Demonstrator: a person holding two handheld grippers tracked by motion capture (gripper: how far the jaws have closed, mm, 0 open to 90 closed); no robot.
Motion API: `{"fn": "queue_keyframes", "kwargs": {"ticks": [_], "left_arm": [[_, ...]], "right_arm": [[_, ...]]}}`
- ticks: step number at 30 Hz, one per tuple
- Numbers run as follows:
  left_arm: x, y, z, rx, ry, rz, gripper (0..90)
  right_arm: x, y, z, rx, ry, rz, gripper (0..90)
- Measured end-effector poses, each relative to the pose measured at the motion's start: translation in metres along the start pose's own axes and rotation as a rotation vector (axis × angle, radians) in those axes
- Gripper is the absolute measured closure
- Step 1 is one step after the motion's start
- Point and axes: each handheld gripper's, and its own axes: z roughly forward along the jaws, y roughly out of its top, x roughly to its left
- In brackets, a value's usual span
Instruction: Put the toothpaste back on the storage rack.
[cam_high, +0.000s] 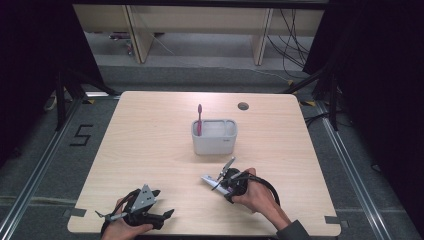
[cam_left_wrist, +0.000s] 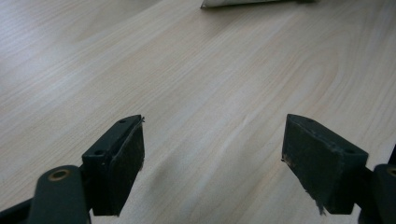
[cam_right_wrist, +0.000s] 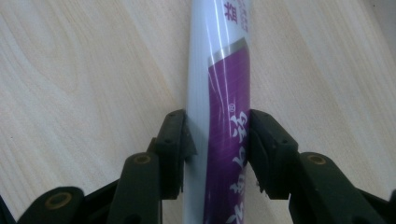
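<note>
1. A pale wooden table (cam_high: 150, 150) sits in a dim room on a grey floor. Light wooden furniture legs and loose cables lie along the top of the high view, and a "5" is marked on the floor at the left.
2. A small round hole (cam_high: 243, 106) shows in the table toward the upper right of its top.
3. A grey two-compartment holder (cam_high: 214, 137) stands at the centre of the frame. A pink toothbrush (cam_high: 199, 119) stands upright in its left compartment.
4. The right gripper (cam_right_wrist: 215, 149), at lower centre-right of the high view, has its jaws closed against both sides of a white and purple tube (cam_right_wrist: 224, 93).
5. In the high view the tube (cam_high: 209, 180) lies low over the table just below the holder; whether it touches the wood cannot be told.
6. The left gripper (cam_high: 162, 216) rests at the lower left of the high view, near the table's front edge, held by a hand (cam_high: 122, 229).
7. In the left gripper view its jaws stand wide apart with bare wood between them.
</note>
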Motion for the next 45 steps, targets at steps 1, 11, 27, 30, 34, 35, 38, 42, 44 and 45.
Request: {"fn": "queue_keyframes", "kwargs": {"ticks": [1, 11, 27, 30, 34, 35, 38, 42, 44, 45], "left_arm": [[0.000, 0.000, 0.000, 0.000, 0.000, 0.000, 20.7], [0.000, 0.000, 0.000, -0.014, 0.026, 0.009, 20.8], [-0.001, 0.001, -0.002, -0.006, -0.002, 0.007, 21.0], [-0.001, 0.000, -0.001, -0.009, 0.003, 0.013, 21.0], [-0.002, 0.000, -0.001, -0.018, 0.002, 0.005, 21.0], [-0.002, 0.000, -0.001, -0.013, -0.003, 0.008, 21.0], [-0.001, 0.001, -0.002, -0.015, 0.000, 0.006, 21.4], [0.000, 0.001, -0.002, -0.025, 0.019, 0.004, 21.8], [-0.001, 0.001, -0.002, -0.039, 0.007, -0.017, 22.1], [-0.001, 0.001, -0.002, -0.039, 0.007, -0.017, 22.1]], "right_arm": [[0.000, 0.000, 0.000, 0.000, 0.000, 0.000, 59.6], [-0.001, 0.007, 0.000, 0.057, 0.014, -0.016, 60.2], [-0.003, 0.015, 0.004, 0.127, 0.022, -0.030, 61.1], [-0.004, 0.015, 0.005, 0.126, 0.033, -0.031, 61.1], [-0.003, 0.015, 0.004, 0.132, 0.040, -0.018, 62.1], [-0.003, 0.015, 0.004, 0.132, 0.040, -0.018, 62.1], [-0.007, 0.015, 0.006, 0.124, 0.051, -0.038, 63.5], [-0.005, 0.013, 0.003, 0.110, 0.049, -0.031, 66.6], [-0.007, 0.013, 0.004, 0.097, 0.053, -0.038, 67.8], [-0.007, 0.013, 0.004, 0.097, 0.053, -0.038, 67.8]]}}
